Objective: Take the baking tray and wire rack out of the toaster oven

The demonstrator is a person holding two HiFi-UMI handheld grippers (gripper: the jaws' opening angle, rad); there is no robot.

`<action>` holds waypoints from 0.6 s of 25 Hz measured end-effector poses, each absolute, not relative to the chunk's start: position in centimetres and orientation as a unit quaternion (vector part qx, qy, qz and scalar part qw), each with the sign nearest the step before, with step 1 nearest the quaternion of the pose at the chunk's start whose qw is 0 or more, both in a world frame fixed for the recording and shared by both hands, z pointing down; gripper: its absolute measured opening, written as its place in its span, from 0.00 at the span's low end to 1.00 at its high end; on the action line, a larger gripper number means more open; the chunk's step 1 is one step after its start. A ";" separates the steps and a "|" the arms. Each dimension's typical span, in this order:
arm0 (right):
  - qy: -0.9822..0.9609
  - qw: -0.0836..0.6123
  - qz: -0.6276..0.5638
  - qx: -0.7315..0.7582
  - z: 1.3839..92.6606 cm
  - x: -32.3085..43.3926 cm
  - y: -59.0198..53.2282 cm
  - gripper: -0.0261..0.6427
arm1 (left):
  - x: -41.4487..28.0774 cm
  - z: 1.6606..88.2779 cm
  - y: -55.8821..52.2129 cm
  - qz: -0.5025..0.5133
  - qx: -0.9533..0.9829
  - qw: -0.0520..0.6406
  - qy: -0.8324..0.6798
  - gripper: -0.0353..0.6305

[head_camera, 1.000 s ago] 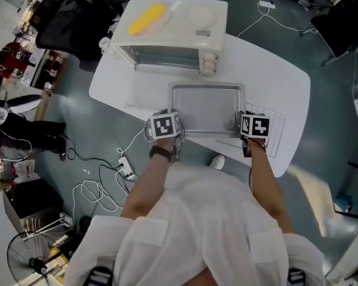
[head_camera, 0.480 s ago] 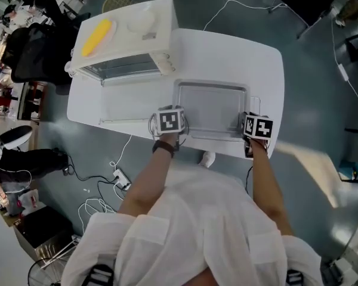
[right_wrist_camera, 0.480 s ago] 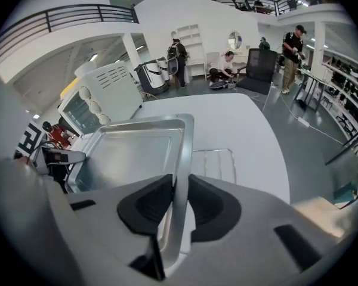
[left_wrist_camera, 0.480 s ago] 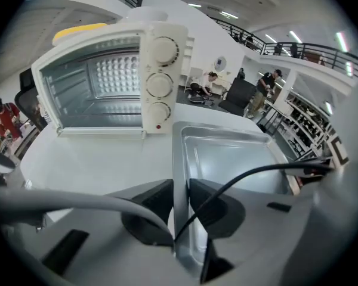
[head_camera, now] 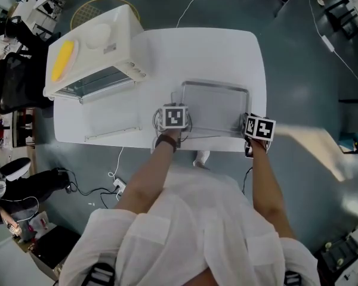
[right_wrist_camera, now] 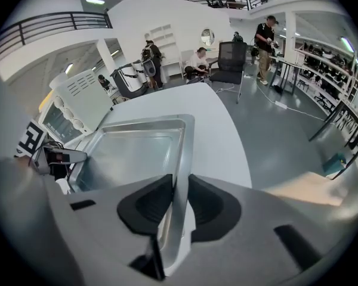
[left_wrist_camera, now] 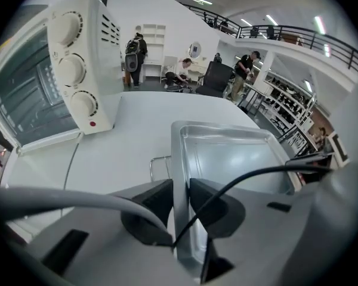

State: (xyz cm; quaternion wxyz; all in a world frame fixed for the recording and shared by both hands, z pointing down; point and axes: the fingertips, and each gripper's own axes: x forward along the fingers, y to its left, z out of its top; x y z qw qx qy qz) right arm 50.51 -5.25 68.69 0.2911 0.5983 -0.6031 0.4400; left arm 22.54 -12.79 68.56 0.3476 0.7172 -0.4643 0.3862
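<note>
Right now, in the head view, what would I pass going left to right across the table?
toaster oven → left tool, clamped on the tray's left rim → baking tray → right tool, clamped on its right rim. The wire rack lies under the tray, so it has no clear place in the order.

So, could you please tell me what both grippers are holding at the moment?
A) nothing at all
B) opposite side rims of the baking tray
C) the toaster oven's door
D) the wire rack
B: the left gripper and the right gripper each pinch a side rim of the baking tray.
</note>
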 end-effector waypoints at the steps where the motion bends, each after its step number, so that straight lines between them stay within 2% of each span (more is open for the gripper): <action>1: -0.600 0.290 0.443 0.600 69.0 51.0 -5.0 0.17 | 23.0 69.0 -12.8 0.390 0.717 0.347 -0.461 0.17; 15: -0.589 0.285 0.463 0.598 72.2 52.6 -4.5 0.17 | 24.9 72.3 -13.2 0.414 0.708 0.365 -0.441 0.17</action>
